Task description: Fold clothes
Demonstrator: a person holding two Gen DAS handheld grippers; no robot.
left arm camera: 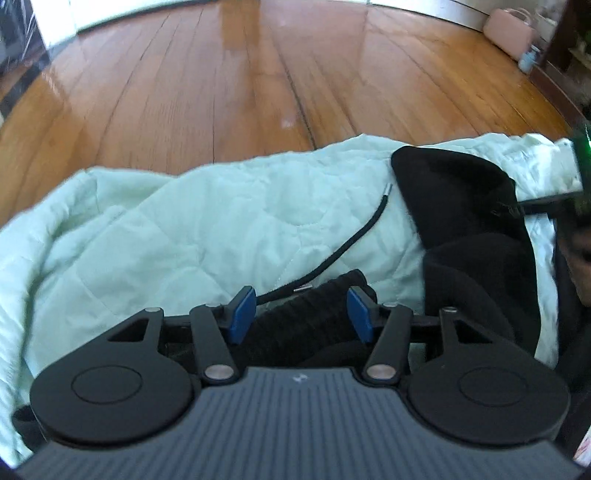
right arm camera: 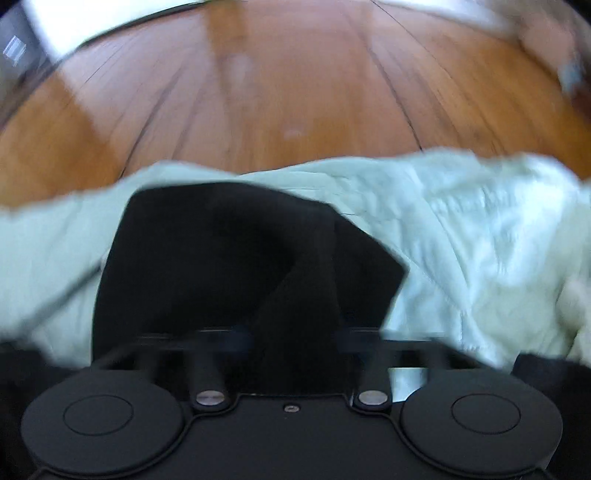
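- Wooden floor [left arm camera: 221, 92] of glossy brown boards fills the background in both views, with one pink case [left arm camera: 508, 31] by the far wall at the right.
- One pale green quilted blanket [left arm camera: 184, 229] lies spread and rumpled across the floor from the left edge to the right.
- One black garment [left arm camera: 469, 221] lies on the blanket's right part in the left wrist view; it looks like a hoodie, with one black drawstring [left arm camera: 354, 240] trailing left over the green cloth.
- One ribbed black cuff [left arm camera: 306, 314] of it lies between the two blue pads [left arm camera: 242, 314] of the left tongs [left arm camera: 301, 314].
- Left tongs stand half open; the pads sit beside the cuff without pressing it.
- Right tongs [right arm camera: 295, 343] are blurred in their own view, the tips lost against the dark cloth; they are closed, and black fabric rises between them, so they seem to pinch a fold of the garment.
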